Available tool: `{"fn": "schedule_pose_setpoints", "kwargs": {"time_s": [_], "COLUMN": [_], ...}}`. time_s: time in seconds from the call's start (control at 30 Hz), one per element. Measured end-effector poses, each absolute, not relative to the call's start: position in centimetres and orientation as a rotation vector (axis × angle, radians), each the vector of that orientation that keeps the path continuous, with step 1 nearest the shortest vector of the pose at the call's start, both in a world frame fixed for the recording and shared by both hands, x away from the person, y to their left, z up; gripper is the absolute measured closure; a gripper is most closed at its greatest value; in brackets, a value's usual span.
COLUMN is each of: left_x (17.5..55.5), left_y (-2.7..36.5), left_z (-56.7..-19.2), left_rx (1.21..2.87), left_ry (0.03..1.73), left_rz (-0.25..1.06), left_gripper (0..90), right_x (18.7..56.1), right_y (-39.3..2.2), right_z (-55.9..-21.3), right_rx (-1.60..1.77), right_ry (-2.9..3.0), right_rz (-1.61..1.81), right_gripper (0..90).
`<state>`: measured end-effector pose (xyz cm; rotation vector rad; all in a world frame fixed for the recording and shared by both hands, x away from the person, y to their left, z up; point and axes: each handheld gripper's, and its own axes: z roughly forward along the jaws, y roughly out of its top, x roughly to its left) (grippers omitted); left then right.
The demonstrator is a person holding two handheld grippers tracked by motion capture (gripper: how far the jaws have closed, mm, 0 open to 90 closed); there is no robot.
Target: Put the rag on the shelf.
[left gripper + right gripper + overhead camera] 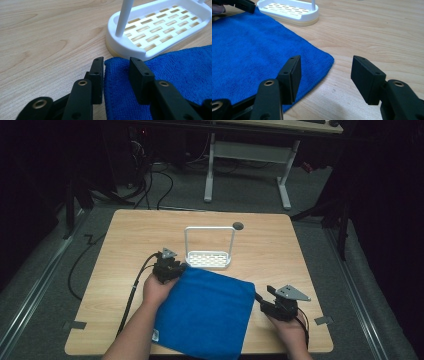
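A blue cloth (pixel 207 312) lies flat on the counter (pixel 125 240), its far-left corner just beside a white rack (pixel 209 259). The left tool (pixel 116 66), half open, straddles that corner, likely to pinch it. The right tool (pixel 325 75) gapes wide and empty at the far-right corner.

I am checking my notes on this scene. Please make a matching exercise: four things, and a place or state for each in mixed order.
Things:
1. cloth
2. rack
3. left gripper
4. right gripper

Places or states:
A. white, beyond the cloth
B. jaws wide, beside a cloth corner
C. blue, flat on the table
D. jaws around a cloth corner

Pairs: 1-C, 2-A, 3-D, 4-B
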<state>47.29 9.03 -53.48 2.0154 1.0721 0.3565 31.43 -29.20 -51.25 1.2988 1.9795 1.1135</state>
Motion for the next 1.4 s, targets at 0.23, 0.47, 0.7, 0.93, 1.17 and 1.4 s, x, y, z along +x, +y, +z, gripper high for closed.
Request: {"fn": "schedule_pose_setpoints", "kwargs": {"time_s": [0.23,0.47,0.7,0.93,1.17,1.4], "left_x": [47.2,47.2,47.2,47.2,47.1,47.1], "left_y": [8.9,8.9,8.9,8.9,8.9,8.9], "left_z": [-53.5,-53.5,-53.5,-53.5,-53.5,-53.5], "left_rx": [2.023,2.026,2.030,2.028,2.033,2.030], "left_ry": [1.064,1.059,1.057,1.060,1.056,1.063], "left_rz": [0.358,0.349,0.348,0.346,0.355,0.359], "left_gripper": [73.7,82.3,85.5,85.5,85.6,86.7], "right_x": [32.9,35.1,36.5,35.8,35.8,35.6], "right_y": [-28.4,-27.4,-26.9,-26.6,-26.7,-27.0], "right_z": [-51.9,-52.8,-53.0,-53.0,-53.1,-52.9], "right_rx": [1.344,1.436,1.495,1.479,1.479,1.453], "right_ry": [1.977,2.005,2.019,2.040,2.033,2.028], "right_rz": [1.110,1.068,0.962,0.907,0.924,0.990], "right_gripper": [44.9,54.5,64.0,67.9,82.2,88.4]}}
